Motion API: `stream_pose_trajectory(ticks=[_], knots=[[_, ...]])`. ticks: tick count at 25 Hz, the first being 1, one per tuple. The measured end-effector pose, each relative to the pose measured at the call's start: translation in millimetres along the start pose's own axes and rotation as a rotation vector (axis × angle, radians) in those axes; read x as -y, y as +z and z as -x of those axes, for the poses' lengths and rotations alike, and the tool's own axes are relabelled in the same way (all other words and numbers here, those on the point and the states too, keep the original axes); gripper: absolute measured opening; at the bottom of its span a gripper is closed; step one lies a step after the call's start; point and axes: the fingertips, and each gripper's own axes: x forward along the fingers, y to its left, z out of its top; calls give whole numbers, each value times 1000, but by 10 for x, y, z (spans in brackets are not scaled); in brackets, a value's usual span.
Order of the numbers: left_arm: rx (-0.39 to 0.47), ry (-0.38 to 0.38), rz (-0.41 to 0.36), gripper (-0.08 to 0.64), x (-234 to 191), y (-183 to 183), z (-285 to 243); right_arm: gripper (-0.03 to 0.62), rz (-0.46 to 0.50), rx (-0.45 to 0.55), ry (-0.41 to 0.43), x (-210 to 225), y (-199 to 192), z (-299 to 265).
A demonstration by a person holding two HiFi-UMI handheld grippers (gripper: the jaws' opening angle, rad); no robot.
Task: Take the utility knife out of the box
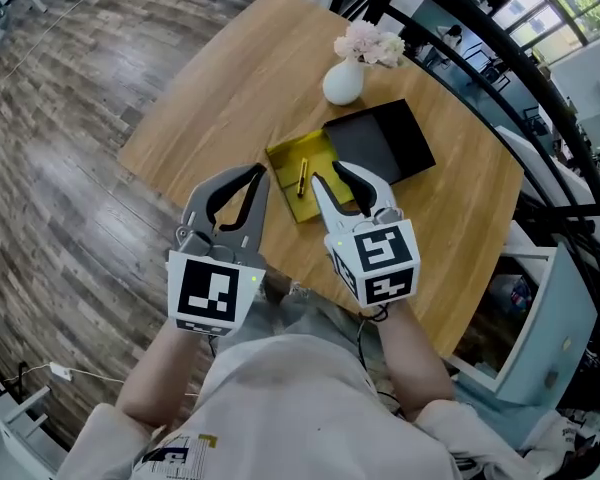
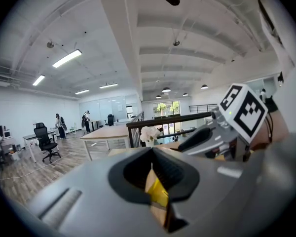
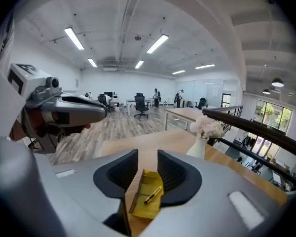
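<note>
Knife (image 1: 302, 178), where is it?
— Lying flat in the open yellow box (image 1: 283, 155), the only thing in there. The black lid (image 1: 380, 143) sits just beside the box on the table (image 1: 230, 98).
— And the grippers?
— The right gripper (image 1: 328, 173) has its jaws wide apart and empty, aimed at the box, probably to reach in. The left gripper (image 1: 261, 174) has its tips together and holds nothing; I'd guess it's kept free to steady the box.
— Anything close by?
— A vase (image 1: 343, 83) of flowers stands behind the box.

Wood-plank floor (image 1: 60, 168), ceiling strip lights (image 3: 74, 37)

Bright, even light — strong fisheye bending, foreground soft.
</note>
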Motion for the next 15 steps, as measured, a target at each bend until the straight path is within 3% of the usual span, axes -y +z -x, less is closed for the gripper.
stream_pose_trajectory(ticks=[15], knots=[[-167, -25, 62, 2, -288, -1084, -873, 153, -86, -317, 26, 214, -1199, -1341]])
